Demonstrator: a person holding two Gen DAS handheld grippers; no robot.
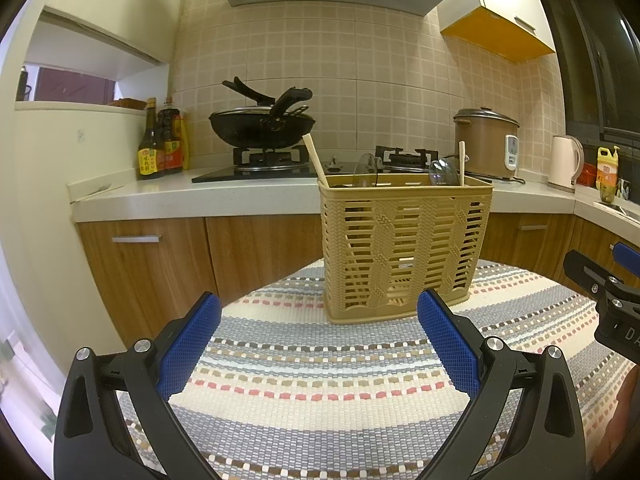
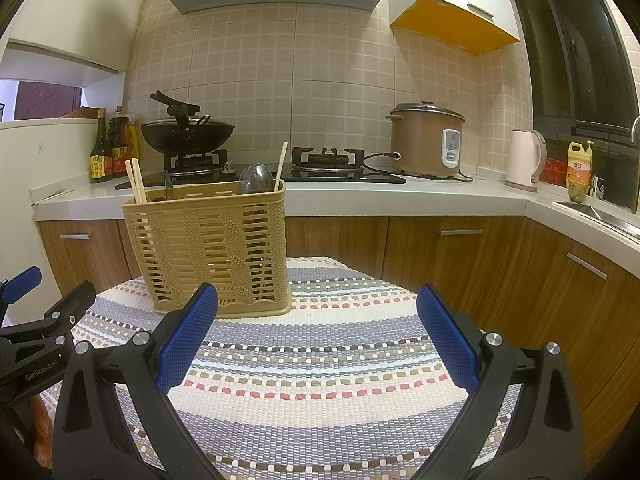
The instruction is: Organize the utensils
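Note:
A tan plastic utensil basket point(image 1: 404, 248) stands upright on a striped woven mat point(image 1: 320, 380). Wooden chopsticks point(image 1: 315, 160) and metal spoons point(image 1: 442, 172) stick up out of it. My left gripper point(image 1: 318, 312) is open and empty, just in front of the basket. My right gripper point(image 2: 318, 312) is open and empty, to the right of the basket point(image 2: 208, 248), where chopsticks point(image 2: 136, 182) and a spoon point(image 2: 256, 180) show. The right gripper's side shows at the right edge of the left wrist view point(image 1: 612, 292). The left gripper shows at the left edge of the right wrist view point(image 2: 36, 320).
Behind the mat runs a kitchen counter point(image 1: 200, 196) with a gas hob and a black wok point(image 1: 260, 124), sauce bottles point(image 1: 160, 144), a brown rice cooker point(image 2: 428, 140), a white kettle point(image 2: 524, 160) and a yellow bottle point(image 2: 578, 168). Wooden cabinets point(image 2: 460, 256) stand below.

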